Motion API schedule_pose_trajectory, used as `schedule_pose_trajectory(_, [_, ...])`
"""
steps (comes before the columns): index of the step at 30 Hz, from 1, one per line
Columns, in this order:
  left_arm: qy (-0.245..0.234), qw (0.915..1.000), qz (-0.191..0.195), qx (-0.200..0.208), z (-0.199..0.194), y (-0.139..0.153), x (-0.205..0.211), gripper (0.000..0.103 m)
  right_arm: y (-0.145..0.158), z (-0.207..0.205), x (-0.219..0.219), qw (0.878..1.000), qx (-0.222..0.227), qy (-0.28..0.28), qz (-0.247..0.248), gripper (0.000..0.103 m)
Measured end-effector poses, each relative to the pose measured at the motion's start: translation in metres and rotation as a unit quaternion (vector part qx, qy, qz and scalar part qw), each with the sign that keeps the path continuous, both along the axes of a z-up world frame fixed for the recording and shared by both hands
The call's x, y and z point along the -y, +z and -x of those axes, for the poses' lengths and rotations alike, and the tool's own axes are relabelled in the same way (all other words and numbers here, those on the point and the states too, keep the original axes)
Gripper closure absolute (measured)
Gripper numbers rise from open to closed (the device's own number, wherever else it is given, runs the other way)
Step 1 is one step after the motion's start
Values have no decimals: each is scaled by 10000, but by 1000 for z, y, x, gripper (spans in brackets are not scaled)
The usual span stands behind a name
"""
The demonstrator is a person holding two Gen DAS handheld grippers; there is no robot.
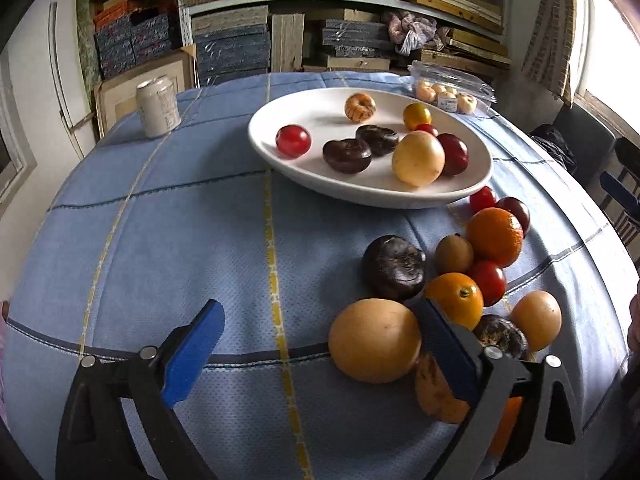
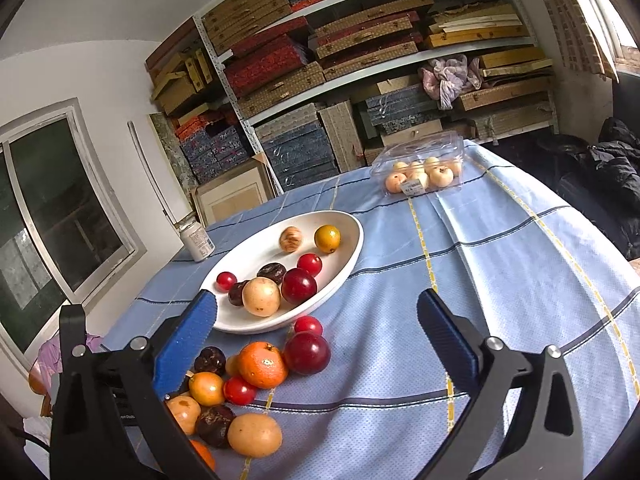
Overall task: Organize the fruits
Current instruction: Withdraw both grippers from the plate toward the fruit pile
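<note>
Left wrist view: the left claw (image 1: 320, 344) stands as wide as it goes, blue pads well apart, and grips nothing. A big yellow fruit (image 1: 374, 340) lies between the pads toward the lower right of the frame, just beside the right-hand pad (image 1: 448, 352) and well apart from the left-hand one (image 1: 192, 352). It is roundish, so no long axis matters much. Whether that pad touches it I cannot tell. Behind it, right of centre, sits the loose pile: a dark fruit (image 1: 394, 266), an orange (image 1: 495, 236), a smaller orange one (image 1: 456, 298) and red ones. The white plate (image 1: 280, 160) with fruit already in it lies in the upper middle, beyond the pile.

Right wrist view: the right claw (image 2: 316, 340) is likewise fully open and empty, pointing at bare cloth (image 2: 400, 360) between plate (image 2: 348, 264) and pile. The pile lies at lower left of this frame, mostly beside and below the left-hand pad (image 2: 188, 340).

By my reading the left claw is the nearer one to a pick, and the yellow fruit is its likely target; a small shift toward frame right would centre it. The plate is then up and slightly left
</note>
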State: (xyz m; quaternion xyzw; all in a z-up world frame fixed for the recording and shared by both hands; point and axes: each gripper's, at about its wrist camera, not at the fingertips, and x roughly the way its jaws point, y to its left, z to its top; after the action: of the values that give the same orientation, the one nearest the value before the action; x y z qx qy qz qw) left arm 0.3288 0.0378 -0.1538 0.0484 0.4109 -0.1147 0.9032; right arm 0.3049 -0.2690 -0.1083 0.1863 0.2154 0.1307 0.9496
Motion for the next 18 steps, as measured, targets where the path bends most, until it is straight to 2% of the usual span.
schedule_pose_trajectory(4, [218,9979,-537,272,3,3,-8,4,0,0,0,10000,-4,1,-8,5])
schedule_pose_trajectory(10, [520,9969,-494,327,5,6,-29,4,0,0,-1,10000,11,3,-22,5])
schedule_pose_trajectory(14, [340,9968,-540,482,12,8,-21,4,0,-1,-1,10000,23,17,-33,5])
schedule_pose_trajectory(18, [220,9966,-654,454,13,3,-12,5,0,1,-1,10000,27,29,-32,5])
